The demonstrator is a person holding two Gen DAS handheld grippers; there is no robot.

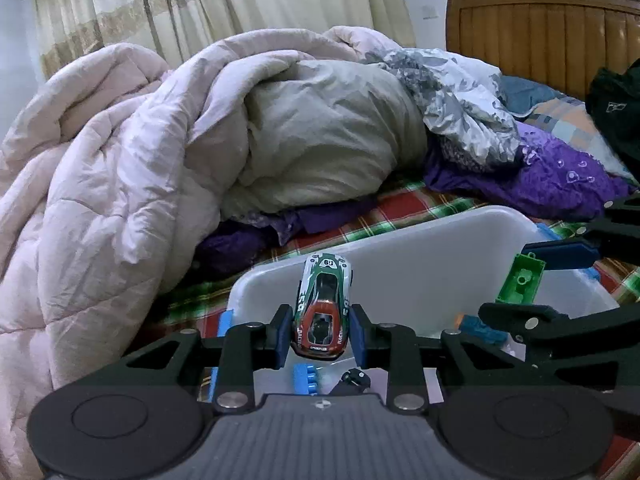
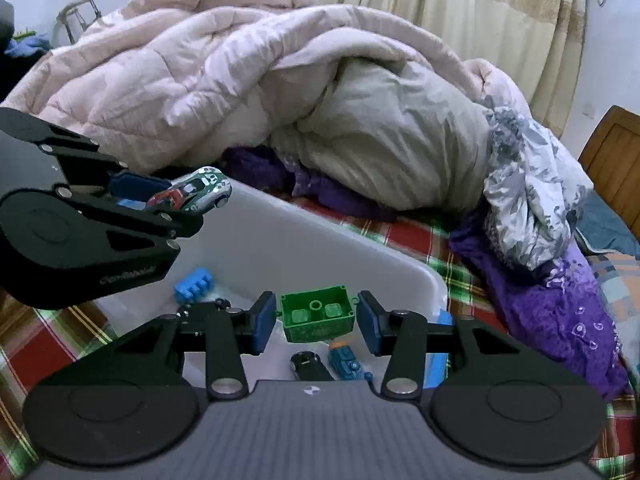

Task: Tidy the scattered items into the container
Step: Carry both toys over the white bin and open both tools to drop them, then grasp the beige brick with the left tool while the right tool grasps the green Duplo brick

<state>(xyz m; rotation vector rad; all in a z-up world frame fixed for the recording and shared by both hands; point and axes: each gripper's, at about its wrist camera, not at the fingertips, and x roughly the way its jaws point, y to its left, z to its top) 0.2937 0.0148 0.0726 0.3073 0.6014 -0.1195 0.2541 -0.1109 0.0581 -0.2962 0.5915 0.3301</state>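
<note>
My left gripper (image 1: 320, 336) is shut on a green, white and red toy racing car (image 1: 323, 308), held over the white plastic bin (image 1: 420, 248). It also shows in the right wrist view (image 2: 192, 192). My right gripper (image 2: 316, 322) holds a green hollow toy block (image 2: 318, 314) over the bin (image 2: 304, 240); small gaps show beside the block, so the grip looks loose. In the bin lie a blue toothed block (image 2: 194, 286), a black toy car (image 2: 308, 364) and a teal toy car (image 2: 346, 362).
The bin sits on a red and green plaid bedsheet (image 2: 404, 236). A heap of pink and beige quilts (image 1: 140, 140) and purple cloth (image 2: 560, 300) lies behind it. A wooden headboard (image 1: 552, 32) stands at the far right.
</note>
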